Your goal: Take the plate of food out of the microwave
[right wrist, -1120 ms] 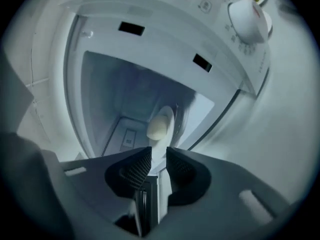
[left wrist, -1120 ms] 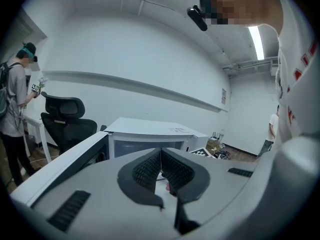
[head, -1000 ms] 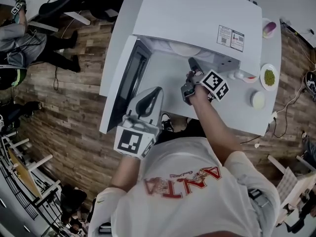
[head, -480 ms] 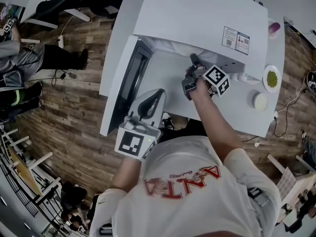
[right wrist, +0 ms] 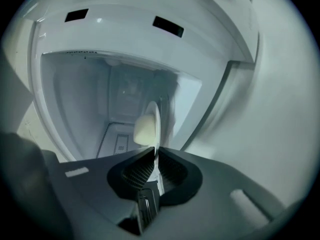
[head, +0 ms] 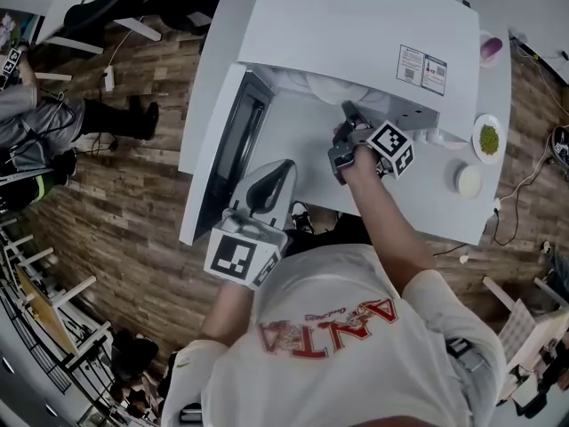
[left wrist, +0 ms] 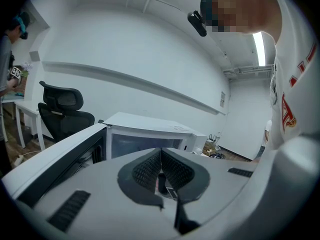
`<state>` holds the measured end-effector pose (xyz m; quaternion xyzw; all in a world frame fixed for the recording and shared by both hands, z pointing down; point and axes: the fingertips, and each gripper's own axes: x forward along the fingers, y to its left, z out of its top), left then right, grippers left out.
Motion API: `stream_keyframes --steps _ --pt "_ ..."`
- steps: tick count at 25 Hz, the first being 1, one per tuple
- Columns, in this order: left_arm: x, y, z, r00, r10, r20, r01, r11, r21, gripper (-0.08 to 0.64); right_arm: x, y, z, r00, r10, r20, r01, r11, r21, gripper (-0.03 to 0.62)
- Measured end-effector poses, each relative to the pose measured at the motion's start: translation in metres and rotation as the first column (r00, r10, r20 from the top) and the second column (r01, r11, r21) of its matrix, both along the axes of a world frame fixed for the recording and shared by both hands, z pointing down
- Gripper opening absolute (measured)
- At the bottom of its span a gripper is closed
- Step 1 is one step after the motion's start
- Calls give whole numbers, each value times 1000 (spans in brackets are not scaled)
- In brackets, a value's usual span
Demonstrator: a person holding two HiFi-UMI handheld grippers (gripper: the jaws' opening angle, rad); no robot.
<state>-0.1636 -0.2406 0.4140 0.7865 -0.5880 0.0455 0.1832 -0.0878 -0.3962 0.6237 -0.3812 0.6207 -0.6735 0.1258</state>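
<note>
The white microwave stands on a white table with its door swung open to the left. In its cavity lies a white plate carrying a pale lump of food. My right gripper reaches into the cavity. Its jaws are closing, and the plate's near rim is pinched between the pads. My left gripper hovers outside by the open door, shut, with nothing in it.
On the table right of the microwave sit a small plate of green food, a white bowl and a cup with something purple. Wooden floor surrounds the table. A black office chair stands beyond the door.
The right gripper has edged slightly further into the cavity toward the plate. The left gripper has stayed by the door.
</note>
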Motion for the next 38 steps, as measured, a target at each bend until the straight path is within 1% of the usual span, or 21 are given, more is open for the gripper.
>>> stream_keyframes --steps 6,13,18,24,32,38 --pt "4 1 2 1000 9 2 -9 1000 -7 9 3 1 1 1000 7 12 -7 1000 -1 25" --pt "2 5 4 1000 -2 9 2 1000 -20 9 0 -10 1 997 40 59 -41 999 10 34" --pt "1 8 6 1000 -11 7 11 1000 -27 9 -1 -9 3 995 50 81 -50 999 -8 21" --pt "3 11 3 1000 -1 -5 1 1000 -23 9 0 -1 -10 983 62 174 -68 997 26 15" --pt "6 22 -5 1000 24 -17 -25 1000 -14 9 7 19 -23 984 37 175 -56 993 105 14" --pt "15 32 -11 997 69 -23 -69 998 2 9 22 43 -34 980 43 197 -71 987 142 14"
